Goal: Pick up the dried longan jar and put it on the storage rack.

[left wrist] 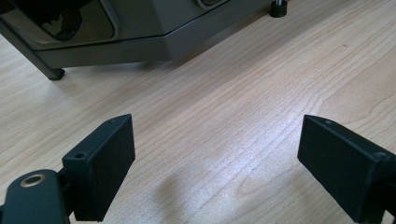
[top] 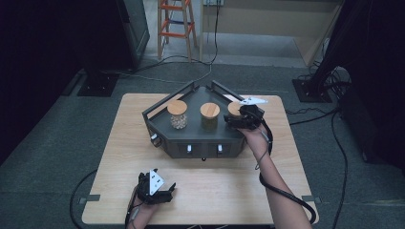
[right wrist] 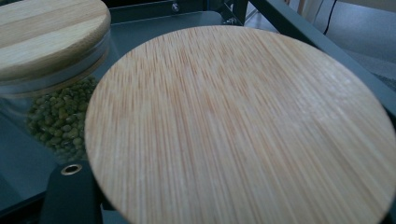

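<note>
Jars with round bamboo lids stood in a row on the dark grey angular tray (top: 157, 125) at the far half of the wooden table (top: 119, 157): a left jar (top: 177, 114) of pale contents, a middle jar (top: 209, 116) of green beans, and a right jar (top: 233, 109) largely covered by the person's hand. The right gripper (top: 244, 117) sat at that right jar on the tray's right end, its grey plate pointing right. In the right gripper view the bamboo lid (right wrist: 243, 130) of this jar lay very close to the camera, with the jaws reaching down below its rim; the jaws were clenched on the jar, though the contact itself was hidden under the lid. Beside it in that view stood the middle jar with its green beans (right wrist: 58, 119) showing through the glass, and the tray's raised rail ran behind.

The left gripper (top: 155, 188) rested low over the table's near edge, well apart from the tray. In the left gripper view its two black jaws stood wide apart over bare wood, nothing between them, and the tray's front edge and feet lay beyond.
</note>
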A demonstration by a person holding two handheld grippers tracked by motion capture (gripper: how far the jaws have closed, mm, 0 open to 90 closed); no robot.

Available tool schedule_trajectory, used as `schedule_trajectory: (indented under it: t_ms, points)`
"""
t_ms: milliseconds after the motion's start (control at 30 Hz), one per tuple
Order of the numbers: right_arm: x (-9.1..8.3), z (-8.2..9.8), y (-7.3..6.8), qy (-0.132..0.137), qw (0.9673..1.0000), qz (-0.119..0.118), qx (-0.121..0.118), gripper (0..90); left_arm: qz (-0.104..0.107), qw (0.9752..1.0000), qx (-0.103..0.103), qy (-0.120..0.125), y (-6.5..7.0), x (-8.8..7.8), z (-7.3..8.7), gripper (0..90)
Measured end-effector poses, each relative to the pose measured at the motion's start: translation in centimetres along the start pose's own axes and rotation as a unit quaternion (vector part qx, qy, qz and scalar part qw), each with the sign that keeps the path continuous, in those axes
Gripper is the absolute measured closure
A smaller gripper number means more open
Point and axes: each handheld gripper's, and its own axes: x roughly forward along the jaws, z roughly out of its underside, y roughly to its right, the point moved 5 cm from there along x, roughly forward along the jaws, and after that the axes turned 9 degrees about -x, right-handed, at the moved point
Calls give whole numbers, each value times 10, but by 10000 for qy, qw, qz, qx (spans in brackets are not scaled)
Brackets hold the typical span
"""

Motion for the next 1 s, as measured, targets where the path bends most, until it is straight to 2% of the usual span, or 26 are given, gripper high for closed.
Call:
schedule_trajectory:
  t_ms: [167,200,267,367,500,633,767,1000]
  points:
    - [0,1,1,-21,10000,-35,-9,241,9,10000,-9,-4,0,0,0,111]
    - [1,0,2,-63,9999,-88,25,204,10,10000,-8,-2,0,0,0,111]
    - [0,3,6,-23,9997,-189,167,193,9,10000,-10,-7,0,0,0,111]
    - [-3,6,6,84,9995,-152,264,171,15,10000,-19,-6,-1,0,0,111]
    - [-11,9,7,253,9994,-213,141,133,6,10000,-8,-17,0,0,0,111]
    - [-16,10,3,245,9995,-187,15,130,-6,10000,19,-24,1,1,-1,111]
    - [-19,13,1,188,9997,-185,8,130,-7,10000,11,-26,0,1,-1,111]
    - [-28,22,7,164,9995,-275,38,130,-8,10000,1,-23,0,1,-1,111]
